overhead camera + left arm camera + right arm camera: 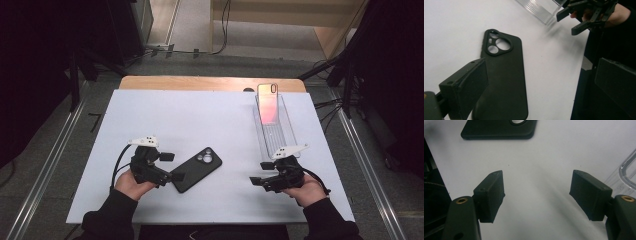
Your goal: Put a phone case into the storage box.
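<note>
High view: left gripper (172, 166) lies level, jaws spread at the black phone case (196, 169); right gripper (256, 172) gapes empty.

Black phone case (196, 169) on white table (200, 115); clear tray (276, 132) (pinkish phone (267, 103) inside).

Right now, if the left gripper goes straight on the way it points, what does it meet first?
Most likely the black phone case: it lies flat just ahead of the left gripper, whose jaws stand open. Depth is hard to judge.

No text, label, brand, number or sign can be read in any of the pictures.
</note>
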`<action>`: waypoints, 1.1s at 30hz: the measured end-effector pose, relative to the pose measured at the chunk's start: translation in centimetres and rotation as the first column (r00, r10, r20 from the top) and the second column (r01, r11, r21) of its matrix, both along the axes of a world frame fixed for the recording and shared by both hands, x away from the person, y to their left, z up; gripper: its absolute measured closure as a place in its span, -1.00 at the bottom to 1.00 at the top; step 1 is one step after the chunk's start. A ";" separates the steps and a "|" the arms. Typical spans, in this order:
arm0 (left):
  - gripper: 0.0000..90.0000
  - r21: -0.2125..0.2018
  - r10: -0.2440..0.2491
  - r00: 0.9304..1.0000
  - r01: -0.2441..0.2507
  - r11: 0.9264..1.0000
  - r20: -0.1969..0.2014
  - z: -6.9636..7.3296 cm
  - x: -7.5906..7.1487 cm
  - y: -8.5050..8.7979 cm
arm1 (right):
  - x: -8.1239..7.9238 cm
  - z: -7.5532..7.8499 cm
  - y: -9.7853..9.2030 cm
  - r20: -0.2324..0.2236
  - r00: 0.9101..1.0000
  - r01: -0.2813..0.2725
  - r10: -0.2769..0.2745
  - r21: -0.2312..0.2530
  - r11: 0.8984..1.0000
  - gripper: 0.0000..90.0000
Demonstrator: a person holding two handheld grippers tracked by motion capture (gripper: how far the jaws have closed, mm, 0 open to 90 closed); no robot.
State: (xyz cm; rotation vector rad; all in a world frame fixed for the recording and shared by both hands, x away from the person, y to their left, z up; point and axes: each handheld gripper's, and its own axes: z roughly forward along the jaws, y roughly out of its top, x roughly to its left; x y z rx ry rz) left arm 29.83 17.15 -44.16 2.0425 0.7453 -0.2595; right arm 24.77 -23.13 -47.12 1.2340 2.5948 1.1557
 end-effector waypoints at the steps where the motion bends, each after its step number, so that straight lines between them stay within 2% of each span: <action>1: -1.00 0.009 -0.001 1.000 0.001 1.000 0.004 0.0 0.1 -0.2 | 0.0 0.0 0.0 0.001 1.000 0.000 0.000 0.000 1.000 -0.43; 4: -1.00 0.023 -0.005 1.000 0.005 1.000 0.008 -0.2 0.5 -0.5 | 0.0 0.0 0.0 0.000 1.000 -0.002 0.002 -0.003 1.000 -0.43; 9: -1.00 0.026 0.016 0.999 -0.017 1.000 0.034 -0.3 1.5 -1.3 | 0.0 0.0 0.0 -0.003 1.000 0.001 -0.001 -0.003 1.000 -0.43; 14: -1.00 0.037 0.024 0.999 -0.026 0.999 0.043 -0.4 2.2 -2.2 | 0.0 0.0 0.0 -0.003 1.000 0.002 -0.002 -0.003 1.000 -0.43; 24: -1.00 0.067 0.030 0.999 -0.032 0.997 0.033 -1.2 3.5 -3.8 | 0.1 0.0 0.0 -0.003 1.000 0.005 -0.005 -0.006 1.000 -0.43; 29: -1.00 0.110 0.031 0.999 -0.036 0.993 0.044 -1.7 3.6 -4.3 | 0.1 -0.1 -0.1 0.000 1.000 0.002 -0.002 -0.006 1.000 -0.43; 33: -1.00 0.161 0.054 0.996 -0.065 0.985 0.067 -2.0 3.5 -4.6 | 0.1 -0.1 0.0 -0.005 1.000 0.000 0.000 -0.008 1.000 -0.43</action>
